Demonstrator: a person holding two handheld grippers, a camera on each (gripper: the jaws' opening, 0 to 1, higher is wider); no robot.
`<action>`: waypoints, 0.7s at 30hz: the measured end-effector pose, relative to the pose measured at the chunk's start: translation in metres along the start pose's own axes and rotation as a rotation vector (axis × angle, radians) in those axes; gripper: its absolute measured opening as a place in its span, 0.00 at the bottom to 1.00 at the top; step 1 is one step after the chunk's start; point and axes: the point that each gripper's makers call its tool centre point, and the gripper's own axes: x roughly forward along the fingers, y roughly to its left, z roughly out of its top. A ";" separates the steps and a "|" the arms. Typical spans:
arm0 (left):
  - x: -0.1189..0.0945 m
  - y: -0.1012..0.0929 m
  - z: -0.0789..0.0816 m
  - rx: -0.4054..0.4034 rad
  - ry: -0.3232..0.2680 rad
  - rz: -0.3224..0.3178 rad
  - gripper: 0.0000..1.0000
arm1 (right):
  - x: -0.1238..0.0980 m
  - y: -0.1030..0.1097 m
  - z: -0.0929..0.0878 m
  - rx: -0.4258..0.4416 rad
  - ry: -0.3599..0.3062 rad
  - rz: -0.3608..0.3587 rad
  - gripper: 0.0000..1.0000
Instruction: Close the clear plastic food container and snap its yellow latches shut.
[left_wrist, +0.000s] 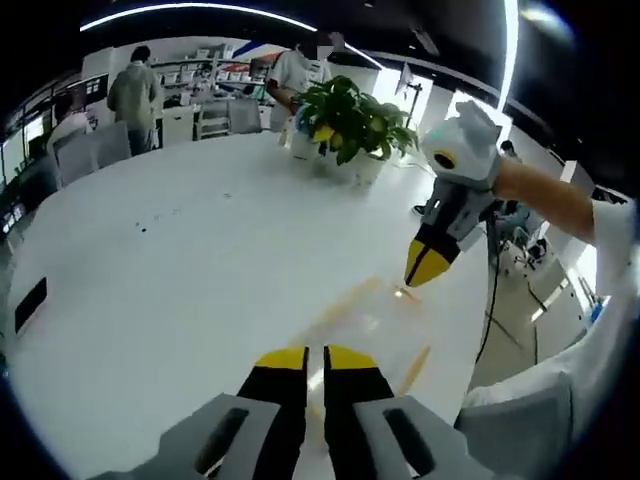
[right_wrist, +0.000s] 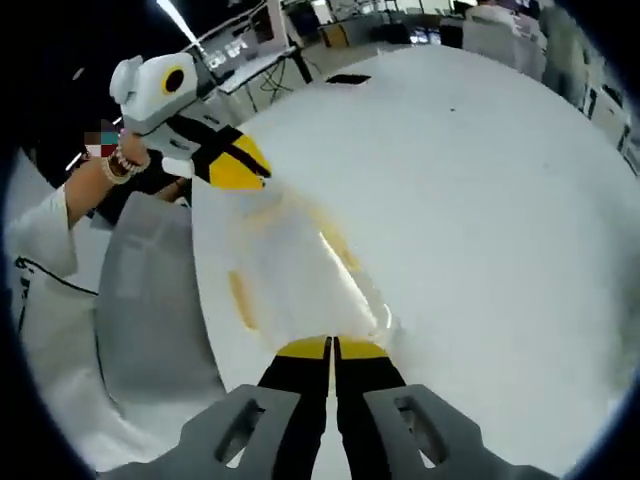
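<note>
Leaning over the broad white round table (left_wrist: 170, 280), I had the clear plastic food container (right_wrist: 290, 270) lying flat near its edge, between my two tools, its pale body almost lost against the tabletop. A leafy green potted plant (left_wrist: 350, 125) stood well beyond it, toward the far side, with people at desks behind. In the right gripper view the container stretched away from my right gripper (right_wrist: 333, 348), whose yellow-tipped black jaws were pressed together just at its near end, nothing between them. My left gripper (left_wrist: 317, 358) was likewise closed on nothing, tips hovering at the container's opposite side. A yellow latch (right_wrist: 241, 300) showed as a faint bar along one long side, another along the far edge; whether they were already snapped I could not tell. I judged the box light, thin-walled and slippery, likely to skid on the smooth table if pushed sideways, so I meant to steady the lid from above with one tool and press each latch down at its middle with the other
</note>
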 end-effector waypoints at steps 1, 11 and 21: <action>0.003 -0.005 -0.002 0.019 0.005 -0.015 0.00 | 0.003 0.002 0.003 -0.034 -0.004 0.008 0.00; 0.031 -0.039 -0.022 0.149 0.075 -0.100 0.00 | 0.041 0.011 0.031 -0.177 0.016 0.020 0.00; 0.039 -0.038 -0.026 0.286 0.141 -0.059 0.00 | 0.049 0.010 0.026 -0.406 0.302 -0.034 0.00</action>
